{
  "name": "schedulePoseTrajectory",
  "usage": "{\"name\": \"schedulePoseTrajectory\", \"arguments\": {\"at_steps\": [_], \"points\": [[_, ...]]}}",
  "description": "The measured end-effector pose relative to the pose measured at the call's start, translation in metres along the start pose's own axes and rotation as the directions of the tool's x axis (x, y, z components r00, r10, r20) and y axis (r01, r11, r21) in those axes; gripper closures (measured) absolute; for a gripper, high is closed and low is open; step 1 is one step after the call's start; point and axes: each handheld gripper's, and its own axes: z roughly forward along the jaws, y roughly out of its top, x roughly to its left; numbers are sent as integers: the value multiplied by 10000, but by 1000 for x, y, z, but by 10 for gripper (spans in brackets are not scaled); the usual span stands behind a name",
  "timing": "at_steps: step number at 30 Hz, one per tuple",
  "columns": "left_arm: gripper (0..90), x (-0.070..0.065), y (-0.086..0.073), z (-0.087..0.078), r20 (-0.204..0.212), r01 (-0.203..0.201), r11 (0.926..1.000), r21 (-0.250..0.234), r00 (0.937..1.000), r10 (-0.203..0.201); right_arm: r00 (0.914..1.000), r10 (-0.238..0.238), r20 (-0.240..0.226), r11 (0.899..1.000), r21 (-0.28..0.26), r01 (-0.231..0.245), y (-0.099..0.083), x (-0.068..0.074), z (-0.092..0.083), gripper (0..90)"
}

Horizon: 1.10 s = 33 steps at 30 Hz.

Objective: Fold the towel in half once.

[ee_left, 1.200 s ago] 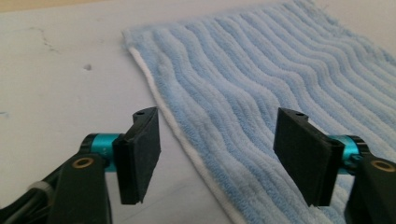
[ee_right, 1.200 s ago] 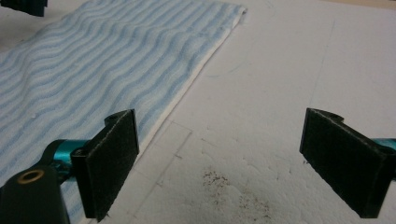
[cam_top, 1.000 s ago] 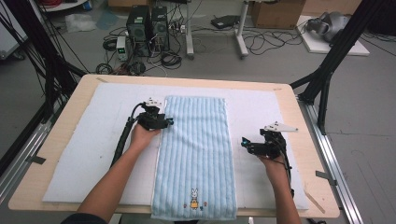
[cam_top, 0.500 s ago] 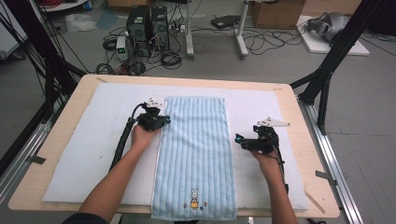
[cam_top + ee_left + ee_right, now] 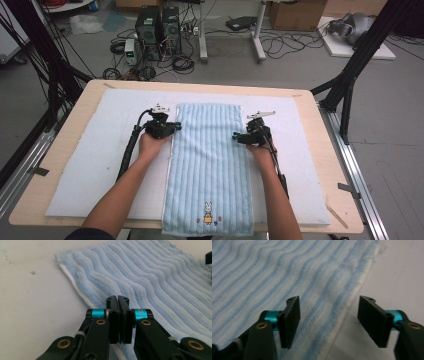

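A long light-blue striped terry towel is lying flat and lengthwise on the white padded mat that is covering the wooden surface. Its near end, bearing a small embroidered rabbit, is hanging just over the surface's near edge.

The left gripper is sitting at the towel's left long edge, toward the far end, with the person's left hand resting on the mat beside it. In the left gripper view its jaws are standing pressed together right at the white-hemmed edge of the towel; whether any cloth is pinched between the pads cannot be told from that view.

The right gripper is sitting at the towel's right long edge, roughly opposite the left one, held by the right hand. Its jaws have just been closing but are standing apart: in the right gripper view one jaw is hovering over the striped cloth and the other over the bare mat, with the towel's hem running between them and neither pad pressing on it.
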Motion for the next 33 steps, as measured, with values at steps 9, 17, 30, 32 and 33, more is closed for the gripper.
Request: {"name": "schedulePoseTrajectory", "arguments": {"at_steps": [9,17,30,32,33], "points": [[875,5,1,-1,1,374,9991,-213,9993,-374,9959,-910,-18,9942,576,909,16,13,6,851],[876,24,13,-5,347,1333,9871,-884,9908,-1306,10000,-57,7,9973,-726,57,20,3,5,856],[876,11,14,-24,1042,654,9925,-1035,9931,-546,9970,-298,-711,9963,-820,239,12,5,-10,855],[876,7,13,-30,1154,602,9901,-1266,9923,-456,9961,-209,-858,9951,-982,124,11,6,-17,855],[876,5,13,-32,1175,511,9904,-1281,9924,-360,9957,-229,-903,9938,-1108,128,10,7,-21,855]]}}
